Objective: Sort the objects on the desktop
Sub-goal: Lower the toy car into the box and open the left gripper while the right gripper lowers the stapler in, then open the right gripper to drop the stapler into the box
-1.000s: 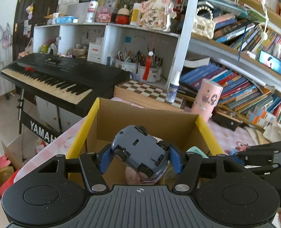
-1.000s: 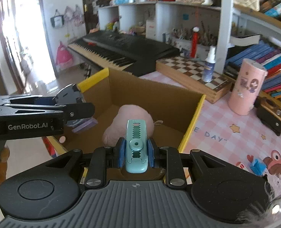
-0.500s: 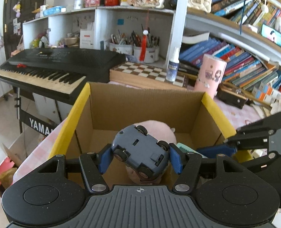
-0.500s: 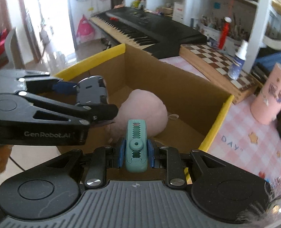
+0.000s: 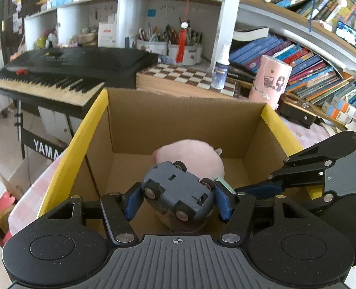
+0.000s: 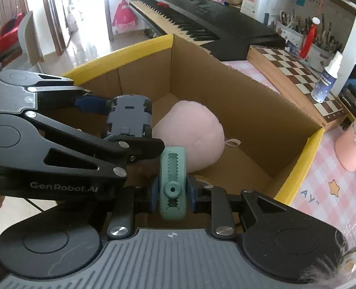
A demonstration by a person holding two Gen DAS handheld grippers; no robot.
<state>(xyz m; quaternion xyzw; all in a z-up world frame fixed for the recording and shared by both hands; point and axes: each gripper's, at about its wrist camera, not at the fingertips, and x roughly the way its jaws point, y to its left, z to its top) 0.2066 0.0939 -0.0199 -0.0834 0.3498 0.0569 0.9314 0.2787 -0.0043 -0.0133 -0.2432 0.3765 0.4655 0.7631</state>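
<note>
My left gripper (image 5: 178,196) is shut on a grey-blue toy car (image 5: 178,192), held underside up over the open cardboard box (image 5: 178,120) with yellow flaps. The same car (image 6: 129,118) and left gripper (image 6: 120,118) show at the left of the right wrist view. My right gripper (image 6: 171,190) is shut on a mint-green clip (image 6: 173,180) with toothed edges, also above the box, just right of the left gripper. A pink plush toy (image 6: 192,134) lies on the box floor beneath both; in the left wrist view the plush (image 5: 190,154) sits behind the car.
A black keyboard (image 5: 64,69) stands left of the box. Behind it are a chessboard (image 5: 185,77), a spray bottle (image 5: 221,69) and a pink cylinder (image 5: 269,82). Bookshelves fill the back right. The pink checked tablecloth (image 6: 334,192) lies right of the box.
Both grippers have moved forward and down over the box, each still holding its object. The right gripper has rolled and tipped downward, so the plush now sits closer under the two.
</note>
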